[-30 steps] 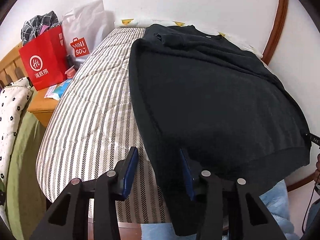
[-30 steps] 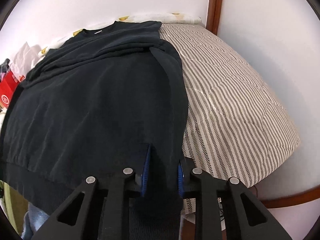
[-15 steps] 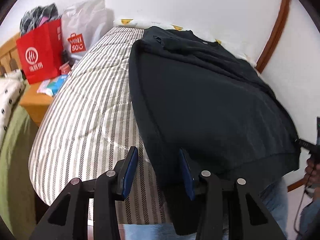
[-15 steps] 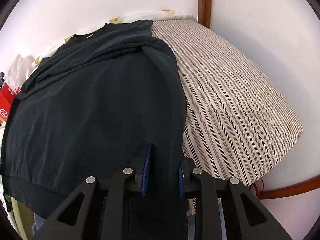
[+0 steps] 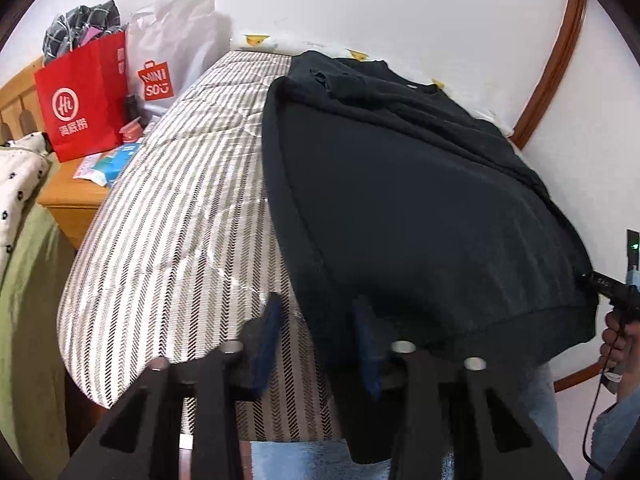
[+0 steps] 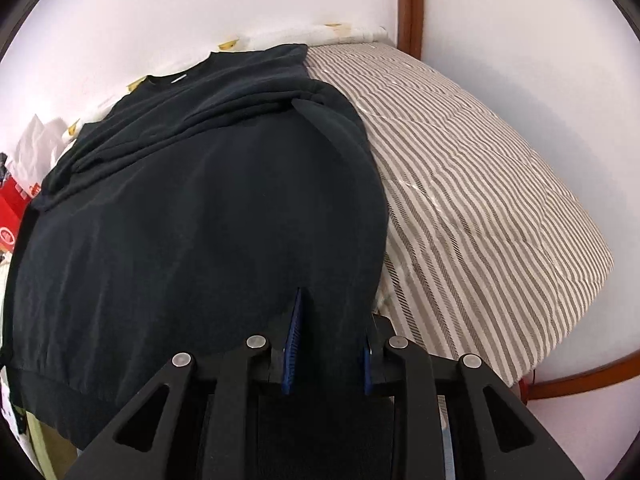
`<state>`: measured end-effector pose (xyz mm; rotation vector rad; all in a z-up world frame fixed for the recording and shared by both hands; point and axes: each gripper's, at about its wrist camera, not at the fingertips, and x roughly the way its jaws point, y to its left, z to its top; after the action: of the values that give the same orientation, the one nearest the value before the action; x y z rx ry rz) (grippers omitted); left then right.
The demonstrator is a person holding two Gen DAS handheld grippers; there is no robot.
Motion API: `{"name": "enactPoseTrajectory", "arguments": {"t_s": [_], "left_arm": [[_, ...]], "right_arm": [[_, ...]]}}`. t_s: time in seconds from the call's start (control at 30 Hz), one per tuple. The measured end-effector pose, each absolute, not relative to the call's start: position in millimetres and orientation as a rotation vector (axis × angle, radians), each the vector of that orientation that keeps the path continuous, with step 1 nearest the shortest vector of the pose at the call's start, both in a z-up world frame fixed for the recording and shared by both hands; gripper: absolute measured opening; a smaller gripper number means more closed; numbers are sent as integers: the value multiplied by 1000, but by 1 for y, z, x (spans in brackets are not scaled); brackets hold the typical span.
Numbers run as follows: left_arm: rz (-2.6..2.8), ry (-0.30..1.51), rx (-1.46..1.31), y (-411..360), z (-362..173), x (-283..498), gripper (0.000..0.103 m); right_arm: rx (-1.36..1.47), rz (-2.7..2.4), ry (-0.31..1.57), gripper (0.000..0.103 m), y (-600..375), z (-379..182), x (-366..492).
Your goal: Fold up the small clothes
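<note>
A black sweatshirt [image 5: 400,208] lies on a striped bed [image 5: 180,220], sleeves folded in, its hem hanging over the near edge. My left gripper [image 5: 316,344] is open at the hem's left corner, with its right finger against the cloth and its left finger over the bedding. In the right wrist view the sweatshirt [image 6: 192,216] fills the left half. My right gripper [image 6: 330,340] has the hem's right corner between its jaws, which stand a little apart with cloth filling the gap.
A red paper bag [image 5: 80,96] and a white shopping bag [image 5: 168,68] stand on a wooden nightstand [image 5: 72,196] left of the bed. A white wall with brown trim [image 6: 408,4] runs behind. Striped bedding [image 6: 480,184] lies right of the sweatshirt.
Both grippers have shifted slightly along the near edge of the bed. The right jaws stand a little wider apart on the hem. The sweatshirt lies as before.
</note>
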<state>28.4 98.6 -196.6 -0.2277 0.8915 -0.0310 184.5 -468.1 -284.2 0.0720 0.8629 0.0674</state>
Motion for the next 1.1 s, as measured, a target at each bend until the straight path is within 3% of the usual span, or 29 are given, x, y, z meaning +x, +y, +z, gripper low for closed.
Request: {"name": "enactPoseTrajectory", "arguments": {"t_s": [0.07,0.17,0.63,1.1], "left_arm": [[-38,902,-253,99,-198,29,11],[-22,915,-272,97,-196,29,7],[-110,755,-465,107,-151,-9,6],[-79,629,-419,118,-94,52,6]], "right_arm": [[54,97,861,12,-465,-283,183],[25,107,854,9,-463,-281,179],[82,257,721,8,-502,-228,139],[249,302,564,8,-499,-168,188]]}}
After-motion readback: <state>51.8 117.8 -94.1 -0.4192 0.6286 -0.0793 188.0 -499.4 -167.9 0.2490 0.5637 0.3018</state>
